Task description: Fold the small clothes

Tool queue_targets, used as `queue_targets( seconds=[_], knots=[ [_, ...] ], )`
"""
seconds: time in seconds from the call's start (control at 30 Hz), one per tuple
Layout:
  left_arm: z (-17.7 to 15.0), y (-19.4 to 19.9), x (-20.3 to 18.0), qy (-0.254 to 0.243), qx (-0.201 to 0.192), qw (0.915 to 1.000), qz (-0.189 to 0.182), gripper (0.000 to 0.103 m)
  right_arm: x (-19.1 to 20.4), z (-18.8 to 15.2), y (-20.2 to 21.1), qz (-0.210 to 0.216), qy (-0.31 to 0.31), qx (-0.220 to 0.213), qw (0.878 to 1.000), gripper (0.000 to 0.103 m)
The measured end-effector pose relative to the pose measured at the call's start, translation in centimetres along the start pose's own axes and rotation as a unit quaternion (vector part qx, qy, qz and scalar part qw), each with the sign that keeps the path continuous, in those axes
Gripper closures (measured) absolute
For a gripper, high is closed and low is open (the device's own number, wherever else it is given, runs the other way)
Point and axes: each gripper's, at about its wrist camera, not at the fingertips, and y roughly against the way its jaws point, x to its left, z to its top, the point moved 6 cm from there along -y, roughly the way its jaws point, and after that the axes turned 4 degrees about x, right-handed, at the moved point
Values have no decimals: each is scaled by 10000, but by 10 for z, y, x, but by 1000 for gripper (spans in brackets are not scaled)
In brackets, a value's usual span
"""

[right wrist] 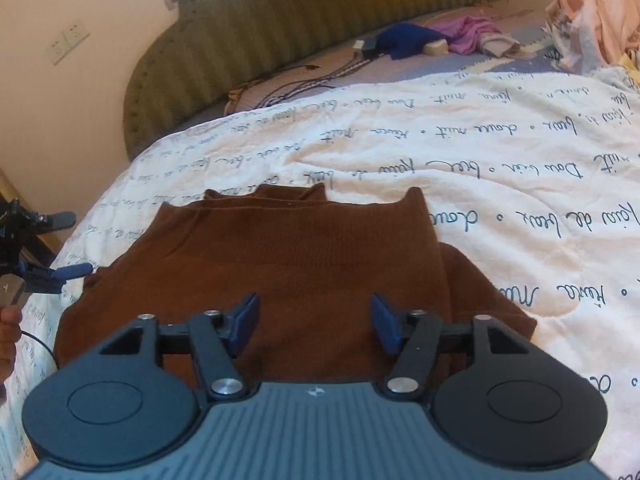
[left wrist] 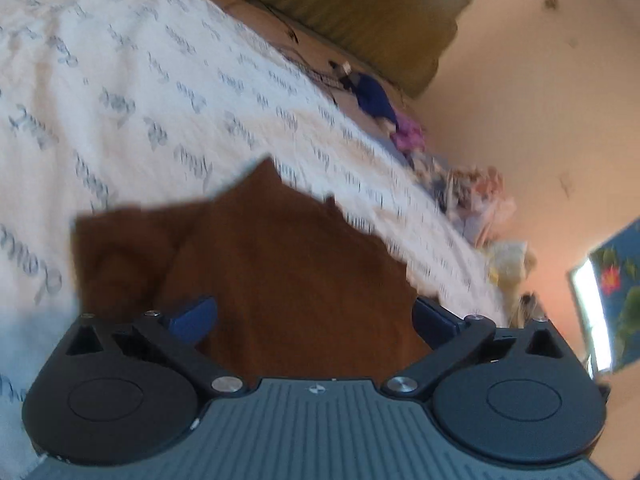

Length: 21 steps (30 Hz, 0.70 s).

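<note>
Because the rust-brown knitted garment (right wrist: 288, 264) has been laid flat on the white quilt printed with dark cursive script (right wrist: 500, 152), it can be creased without being held, and neither tool grips it. In the right wrist view it fills the centre, with its narrow ribbed end at 12 o'clock and a doubled layer along the 3 o'clock side, which suggests 1 fold is already made. The right gripper (right wrist: 314, 322) hovers over the cloth with its blue fingers (right wrist: 244, 320) parted about halfway and nothing pressed between them. The left gripper (left wrist: 314, 318) is spread very wide and is likewise empty; it is also seen at 9 o'clock in the right view, at the garment's edge. Unfolded clothes (right wrist: 592, 20) are heaped at 1 o'clock, near the olive padded headboard (right wrist: 320, 32), probably awaiting their turn.
</note>
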Motion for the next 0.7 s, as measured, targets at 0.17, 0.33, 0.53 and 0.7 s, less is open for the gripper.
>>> queue_targets(
  seconds=[0.17,0.33,0.53,0.7],
  knots=[
    [-51,12,15,-978,-100,9897,1043,21,27,-48,-17,-885,1564,565,9821,33],
    [-54,64,36,-529,-243,9936,971,11,-33,-77,20,-1244,1160,633,9834,0],
    [-64,66,27,-770,-235,9878,1337,3,-21,-81,62,-926,741,33,9929,0],
    [-50,63,72,-76,-107,9957,921,1,-64,-80,50,35,-1066,-6,9943,0]
  ],
)
